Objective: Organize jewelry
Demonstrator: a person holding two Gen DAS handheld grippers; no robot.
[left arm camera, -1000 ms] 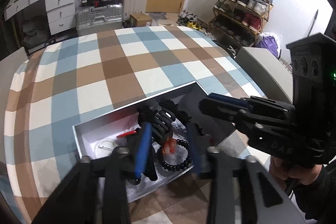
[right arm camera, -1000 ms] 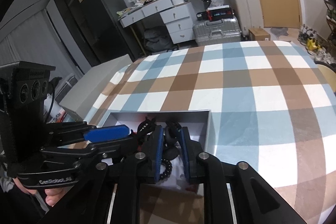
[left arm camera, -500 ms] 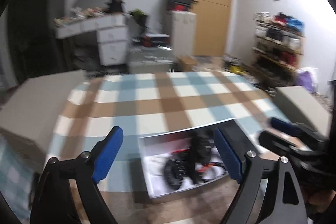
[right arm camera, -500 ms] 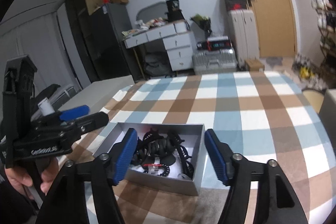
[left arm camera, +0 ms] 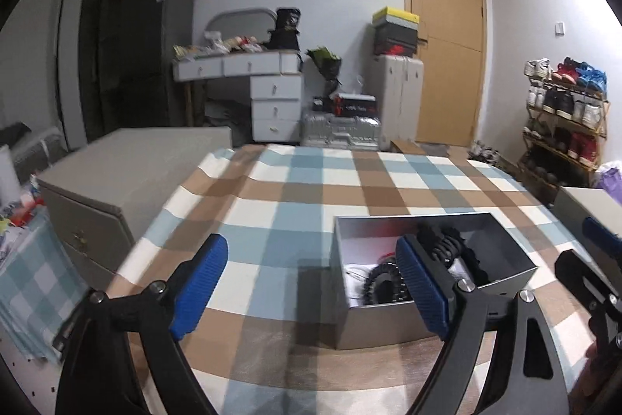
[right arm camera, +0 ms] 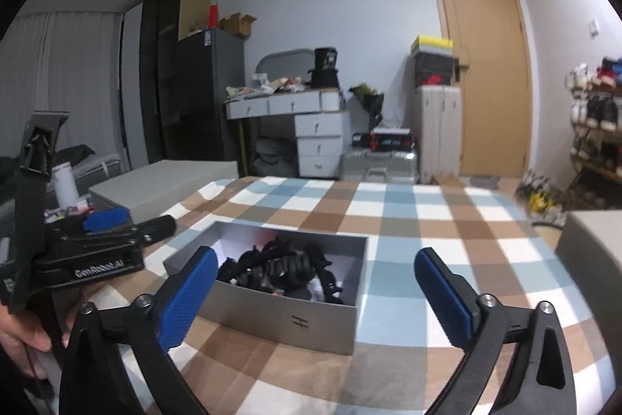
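A grey box (left arm camera: pixel 373 317) stands on the checked tablecloth (left arm camera: pixel 311 189); it also shows in the right wrist view (right arm camera: pixel 287 317). Inside lie black bead bracelets and hair clips (left arm camera: pixel 443 247), a tangled dark pile in the right wrist view (right arm camera: pixel 280 267). My left gripper (left arm camera: pixel 311 286) is open and empty, held near the table's front, left of the box. My right gripper (right arm camera: pixel 315 290) is open and empty, held back above the box's near wall. The left gripper shows at the left of the right wrist view (right arm camera: pixel 116 232); the right gripper shows at the right edge of the left wrist view (left arm camera: pixel 594 259).
A grey cabinet (left arm camera: pixel 128 174) stands left of the table. A grey box (right arm camera: pixel 591 251) sits at the table's right edge. Beyond the table are white drawers (left arm camera: pixel 272 104), suitcases (left arm camera: pixel 396 96), a shoe rack (left arm camera: pixel 563 119) and a wooden door (left arm camera: pixel 447 45).
Both grippers rose out of the box, opened wide and pulled back toward the table's near edge. The jewelry stays in the box.
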